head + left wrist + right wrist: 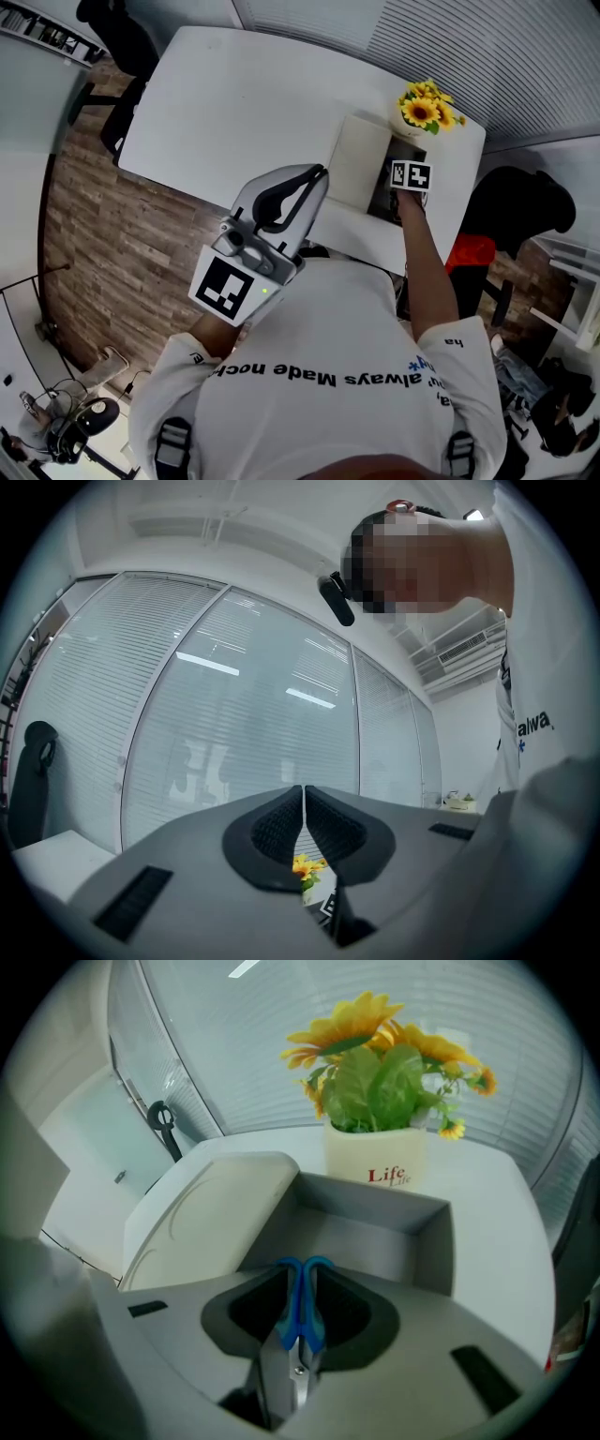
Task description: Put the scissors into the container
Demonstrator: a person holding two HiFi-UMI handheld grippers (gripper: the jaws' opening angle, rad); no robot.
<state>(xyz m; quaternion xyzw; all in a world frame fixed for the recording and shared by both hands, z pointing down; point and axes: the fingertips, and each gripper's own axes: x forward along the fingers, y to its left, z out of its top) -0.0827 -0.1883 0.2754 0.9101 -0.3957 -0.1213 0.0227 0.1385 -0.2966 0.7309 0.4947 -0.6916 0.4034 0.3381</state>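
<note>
Lighting is bright, even and diffuse in all three views, apparently from ceiling strip lights that reflect as pale bars on the slatted glass wall (234, 696). The long white table (234, 103) is close to overexposed and carries only faint shadows. All views bend strongly at the edges and both gripper views darken to black corners, with the blue-handled scissors (302, 1312) soft near the lens and the yellow artificial sunflowers in a cream pot (380, 1072) sharp.
</note>
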